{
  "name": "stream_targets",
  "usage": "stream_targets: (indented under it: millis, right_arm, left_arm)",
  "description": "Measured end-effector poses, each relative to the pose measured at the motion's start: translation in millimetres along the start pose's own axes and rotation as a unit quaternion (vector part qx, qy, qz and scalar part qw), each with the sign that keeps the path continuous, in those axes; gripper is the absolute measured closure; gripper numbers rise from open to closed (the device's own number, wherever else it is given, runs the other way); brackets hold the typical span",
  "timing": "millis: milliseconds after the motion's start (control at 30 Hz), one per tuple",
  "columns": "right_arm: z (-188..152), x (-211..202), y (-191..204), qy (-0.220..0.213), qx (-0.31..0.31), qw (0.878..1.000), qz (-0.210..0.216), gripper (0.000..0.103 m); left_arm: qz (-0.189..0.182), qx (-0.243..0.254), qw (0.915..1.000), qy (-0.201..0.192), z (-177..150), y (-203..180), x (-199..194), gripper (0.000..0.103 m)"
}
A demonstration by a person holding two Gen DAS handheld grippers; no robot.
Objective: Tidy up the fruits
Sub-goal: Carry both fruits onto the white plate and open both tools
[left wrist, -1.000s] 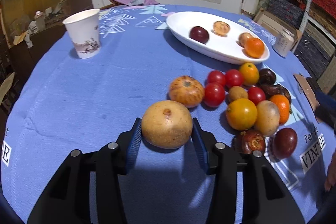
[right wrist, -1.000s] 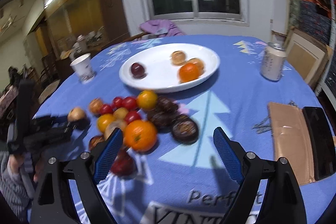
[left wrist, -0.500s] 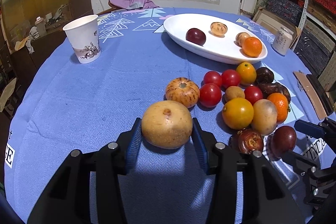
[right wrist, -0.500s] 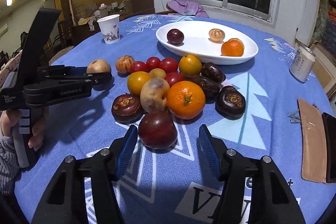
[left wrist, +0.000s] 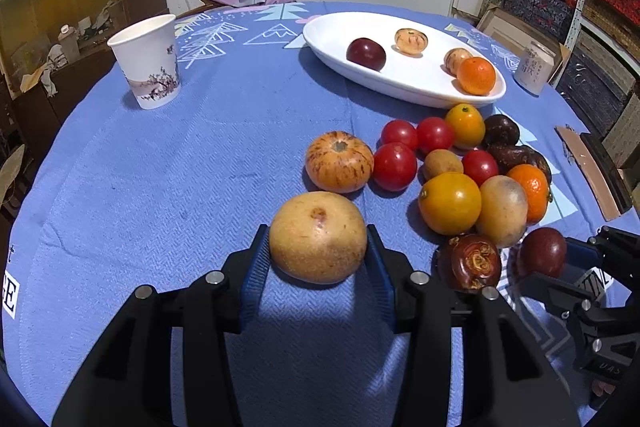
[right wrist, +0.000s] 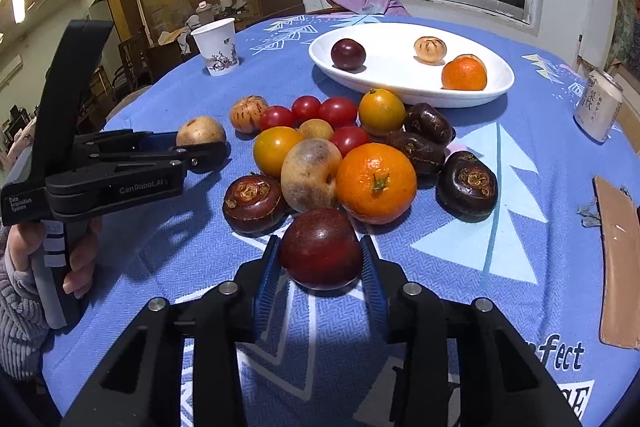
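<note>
Two grippers are clamped on fruit near the pile, left gripper (left wrist: 318, 263) on the tan fruit (left wrist: 318, 237), right gripper (right wrist: 320, 265), just closing, on the plum (right wrist: 321, 249), which could slip out if lifted early.

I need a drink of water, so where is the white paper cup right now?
The white paper cup stands upright at the far left of the blue tablecloth in the left wrist view, apart from the fruit, left of the white oval plate.

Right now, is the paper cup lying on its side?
No, the paper cup stands upright on the blue tablecloth, open end up.
</note>
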State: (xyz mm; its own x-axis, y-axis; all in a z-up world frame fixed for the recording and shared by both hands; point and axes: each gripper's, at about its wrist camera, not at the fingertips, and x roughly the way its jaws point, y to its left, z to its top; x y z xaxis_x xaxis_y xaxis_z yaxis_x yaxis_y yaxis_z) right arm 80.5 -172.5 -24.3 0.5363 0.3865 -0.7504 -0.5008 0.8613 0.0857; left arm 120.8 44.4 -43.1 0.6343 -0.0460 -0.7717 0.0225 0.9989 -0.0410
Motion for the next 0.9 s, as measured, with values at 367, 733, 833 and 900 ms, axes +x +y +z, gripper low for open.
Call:
stream_targets:
  millis: [367, 733, 833, 900]
  right_arm:
    - [1.2, -11.0, -6.3, -0.024, 0.010, 1.000, -0.003, 0.063]
    - [46.9, -57.3, -45.3, -0.097, 0.062, 0.993, -0.022, 0.063]
    - [88.8, -82.4, -61.4, -0.136, 0.072, 0.987, -0.038, 0.063]
    - [118.0, -94.0, -70.6, -0.162, 0.081, 0.983, -0.042, 0.063]
  left_arm:
    - [0.010, 0.006, 0.9992, -0.038, -3.3, -4.2, -18.1, 0.057]
    - [0.033, 0.008, 0.9934, -0.110, 44.5, -15.4, -61.8, 0.057]
    - [0.030, -0.001, 0.9910, -0.130, 84.8, -16.1, -74.6, 0.057]
    - [0.030, -0.009, 0.9888, -0.146, 111.8, -19.8, -79.5, 0.057]
